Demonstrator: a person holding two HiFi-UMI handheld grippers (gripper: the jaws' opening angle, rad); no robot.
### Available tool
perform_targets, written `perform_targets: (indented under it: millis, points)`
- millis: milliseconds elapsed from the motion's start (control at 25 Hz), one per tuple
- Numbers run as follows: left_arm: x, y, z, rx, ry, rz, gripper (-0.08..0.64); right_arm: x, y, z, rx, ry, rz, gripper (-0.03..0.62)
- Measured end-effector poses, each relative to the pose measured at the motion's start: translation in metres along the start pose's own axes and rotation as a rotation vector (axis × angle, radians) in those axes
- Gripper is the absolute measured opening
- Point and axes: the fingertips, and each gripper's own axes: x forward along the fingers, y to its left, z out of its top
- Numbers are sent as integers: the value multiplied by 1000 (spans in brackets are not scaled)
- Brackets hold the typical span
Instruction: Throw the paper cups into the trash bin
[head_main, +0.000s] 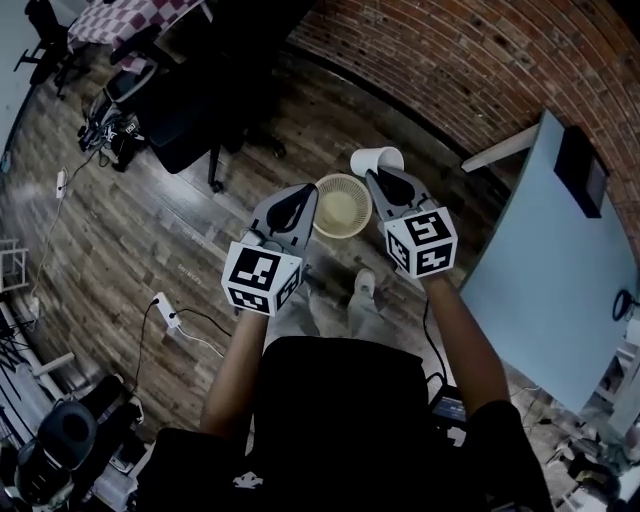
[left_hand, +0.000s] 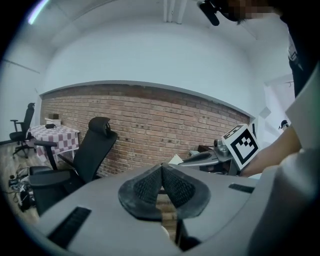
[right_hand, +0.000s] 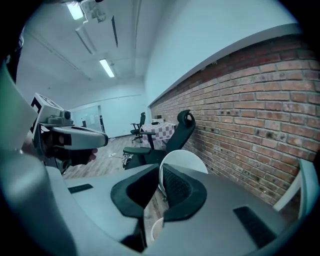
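A white paper cup (head_main: 376, 160) sticks out sideways from my right gripper (head_main: 378, 172), which is shut on the cup's wall. In the right gripper view, the cup's round rim (right_hand: 182, 159) stands between the pads of the right gripper (right_hand: 160, 172). The cup hangs just past the far right rim of a round mesh trash bin (head_main: 341, 205) on the wood floor. My left gripper (head_main: 305, 190) hovers at the bin's left rim. In its own view, the left gripper (left_hand: 161, 167) has its pads pressed together with nothing between them.
A black office chair (head_main: 190, 120) stands on the floor to the far left of the bin. A brick wall (head_main: 450, 60) runs behind it. A pale blue table (head_main: 560, 270) is at my right. A power strip (head_main: 167, 312) and cables lie on the floor at left.
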Motion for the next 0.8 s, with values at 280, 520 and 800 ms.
perform_targets:
  millis: [280, 520, 800]
  points:
    - [4, 43, -25, 9, 80, -75, 0, 36, 1, -29, 88, 45, -91, 28]
    - [3, 61, -63, 5, 134, -131, 0, 58, 5, -81, 157, 114, -157, 28]
    - [11, 64, -126, -9, 211, -220, 0, 76, 9, -156, 239, 191, -216, 28]
